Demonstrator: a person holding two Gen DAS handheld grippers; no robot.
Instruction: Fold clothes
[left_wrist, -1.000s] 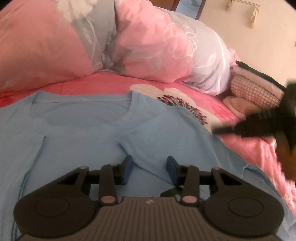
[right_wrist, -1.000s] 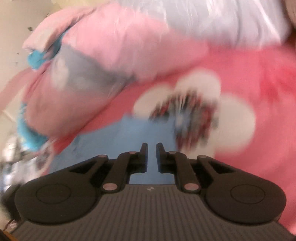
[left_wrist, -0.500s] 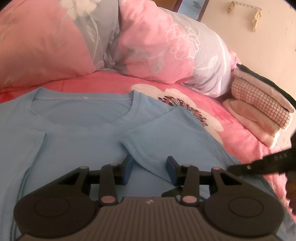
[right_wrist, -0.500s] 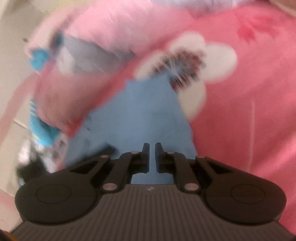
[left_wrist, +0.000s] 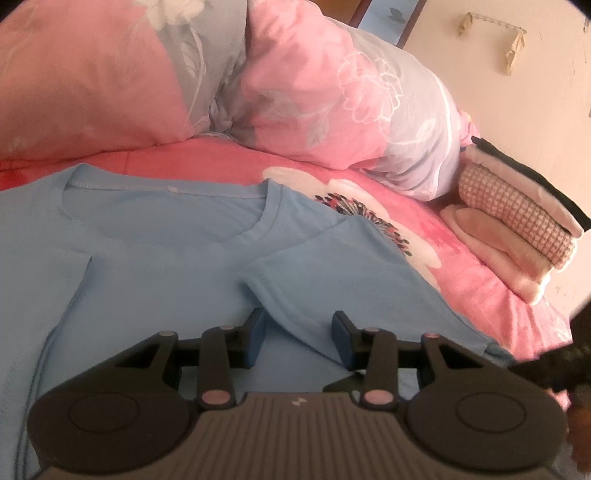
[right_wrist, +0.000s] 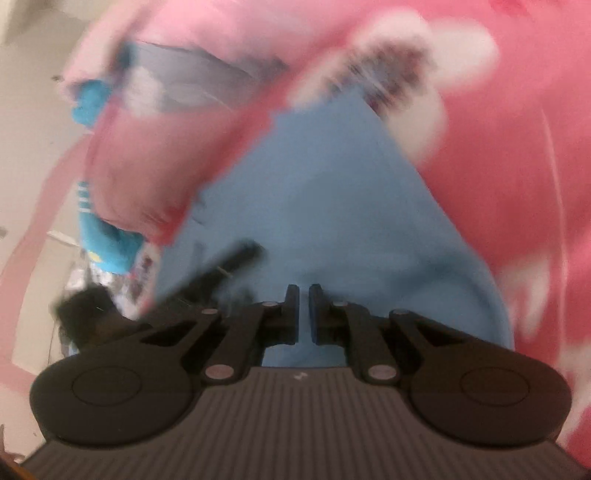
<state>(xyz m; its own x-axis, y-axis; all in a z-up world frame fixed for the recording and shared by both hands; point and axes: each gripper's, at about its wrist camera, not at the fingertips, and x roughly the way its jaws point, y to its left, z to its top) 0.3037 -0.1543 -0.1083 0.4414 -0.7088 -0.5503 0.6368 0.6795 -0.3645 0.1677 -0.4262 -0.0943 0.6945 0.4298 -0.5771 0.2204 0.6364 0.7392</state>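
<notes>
Swinging down over the blue shirt (right_wrist: 332, 206), my right gripper (right_wrist: 303, 295) has closed empty; my left gripper (left_wrist: 299, 332), half-open, straddles the folded sleeve (left_wrist: 332, 280) at twelve o'clock, ready to pinch.

Shirt (left_wrist: 155, 258): we see its left and lower parts cut off by the frame edge and the left gripper's body.
Right wrist view: we find it smeared all over; the pillows (right_wrist: 155, 155) and sheet flower (right_wrist: 399, 74) have no clear edges.
Dark shape (left_wrist: 576, 369): cut off at the right edge; we cannot tell what it is.
</notes>
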